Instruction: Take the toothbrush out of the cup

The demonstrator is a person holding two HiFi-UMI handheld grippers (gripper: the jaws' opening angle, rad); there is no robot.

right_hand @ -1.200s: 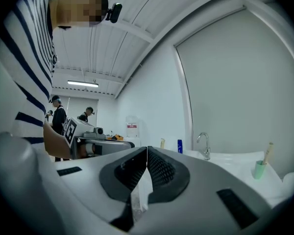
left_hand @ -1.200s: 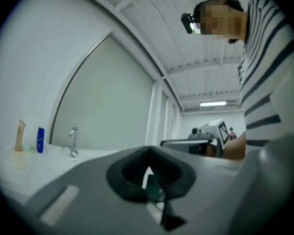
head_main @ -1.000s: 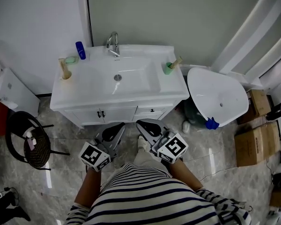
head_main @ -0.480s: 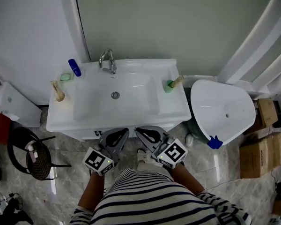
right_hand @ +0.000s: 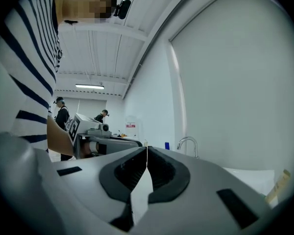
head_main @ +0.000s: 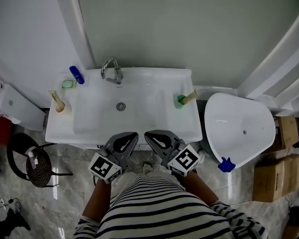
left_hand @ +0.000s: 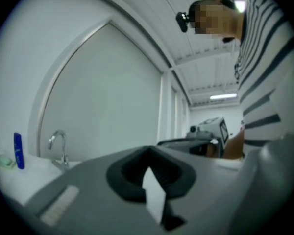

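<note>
A green cup (head_main: 181, 102) with a wooden-handled toothbrush (head_main: 190, 97) leaning out of it stands on the right rim of the white washbasin (head_main: 139, 126). On the left rim a beige cup (head_main: 60, 106) holds a second brush (head_main: 55, 98). My left gripper (head_main: 133, 134) and right gripper (head_main: 147, 134) are side by side at the basin's front edge, both shut and empty, well short of either cup. In the right gripper view the shut jaws (right_hand: 147, 149) point level, and a brush handle (right_hand: 278, 185) shows at the far right. The left gripper view shows shut jaws (left_hand: 148, 152).
A faucet (head_main: 112, 69), a blue bottle (head_main: 76, 74) and a green soap dish (head_main: 67, 84) sit along the basin's back. A white toilet lid (head_main: 239, 128) stands to the right, a black chair (head_main: 30, 158) to the left, and cardboard boxes (head_main: 269, 168) at far right.
Both grippers and the head have moved toward the washbasin, whose front edge now meets the jaw tips. Both grippers have stayed shut and empty.
</note>
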